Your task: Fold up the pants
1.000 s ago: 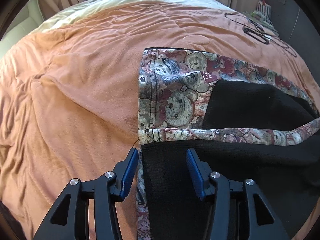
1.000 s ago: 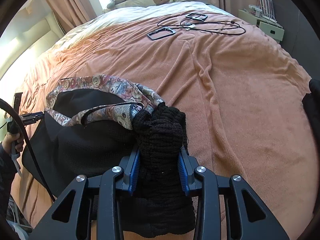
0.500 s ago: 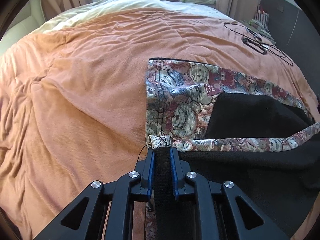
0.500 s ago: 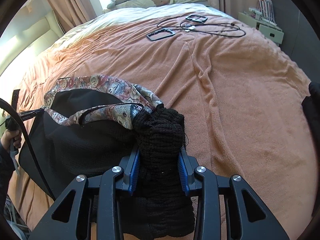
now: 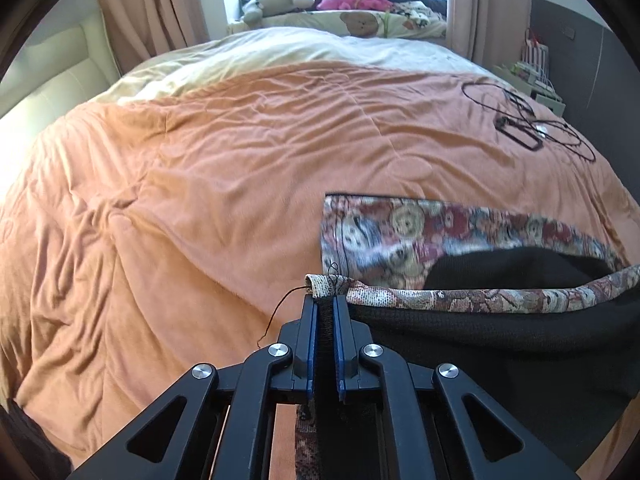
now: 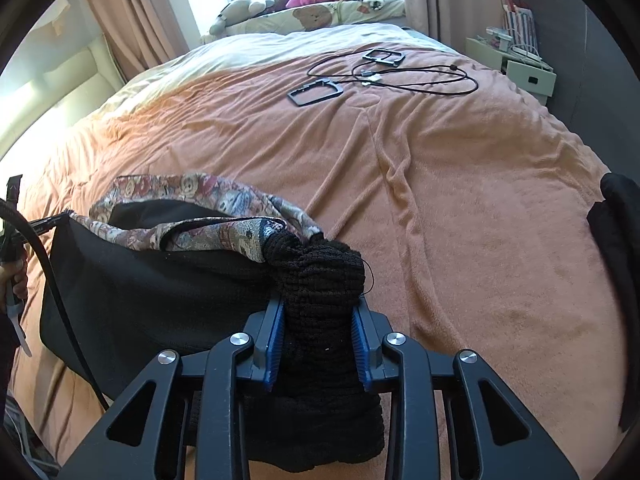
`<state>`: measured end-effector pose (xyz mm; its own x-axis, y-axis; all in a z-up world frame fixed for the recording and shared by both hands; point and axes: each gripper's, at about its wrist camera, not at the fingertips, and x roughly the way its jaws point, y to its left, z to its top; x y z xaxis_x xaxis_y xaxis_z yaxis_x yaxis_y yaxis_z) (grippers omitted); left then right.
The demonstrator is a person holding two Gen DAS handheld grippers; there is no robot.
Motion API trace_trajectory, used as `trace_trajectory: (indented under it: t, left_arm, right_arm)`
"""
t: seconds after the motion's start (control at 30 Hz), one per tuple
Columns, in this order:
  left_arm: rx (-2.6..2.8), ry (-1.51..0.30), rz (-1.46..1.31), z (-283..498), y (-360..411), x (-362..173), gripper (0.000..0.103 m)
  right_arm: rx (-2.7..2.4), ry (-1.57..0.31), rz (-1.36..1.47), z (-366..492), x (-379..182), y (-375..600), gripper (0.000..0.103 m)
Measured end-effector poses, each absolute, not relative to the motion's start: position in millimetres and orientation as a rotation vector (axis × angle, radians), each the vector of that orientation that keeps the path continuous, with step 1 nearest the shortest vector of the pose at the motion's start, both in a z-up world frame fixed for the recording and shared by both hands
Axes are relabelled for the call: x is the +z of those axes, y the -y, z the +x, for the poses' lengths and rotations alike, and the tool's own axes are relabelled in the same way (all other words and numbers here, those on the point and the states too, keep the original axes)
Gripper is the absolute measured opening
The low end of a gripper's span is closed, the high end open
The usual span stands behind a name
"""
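The pants point(image 5: 492, 320) are black-lined with a teddy-bear print outside, and lie on the orange bedspread point(image 5: 220, 184). My left gripper point(image 5: 323, 312) is shut on one hem corner of the pants and holds it lifted above the bed. In the right wrist view the pants point(image 6: 152, 280) stretch to the left, held up between both grippers. My right gripper point(image 6: 318, 320) is shut on the bunched black knit end of the pants. The left gripper shows at the far left edge of the right wrist view point(image 6: 60, 218).
Black cables and two dark frames point(image 6: 316, 90) lie on the far part of the bed. Pillows and soft toys point(image 6: 312, 12) sit by the window. A white nightstand point(image 6: 520, 68) stands at the right. A dark cloth point(image 6: 618, 240) lies at the bed's right edge.
My left gripper closed on the pants' hem corner and lifted it off the bed. My right gripper stayed shut on the black knit end and rose slightly.
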<state>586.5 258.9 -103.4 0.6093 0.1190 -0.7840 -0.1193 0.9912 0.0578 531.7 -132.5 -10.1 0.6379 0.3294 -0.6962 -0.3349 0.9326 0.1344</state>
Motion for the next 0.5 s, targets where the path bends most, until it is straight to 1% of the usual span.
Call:
trace_trajectory:
  t: [0.3,0.5]
  left_arm:
    - [0.177,-0.884,0.003,647.0,-256.9,-89.8,0.008]
    - [0.191,-0.922,0.009,686.7,-257.6,-103.4,0.007]
  right_arm:
    - [0.356,-0.821,0.043,559.2,-12.2,125.0,0.026]
    - [0.326,-0.851,0.079,582.5,-19.3,120.0,0.026]
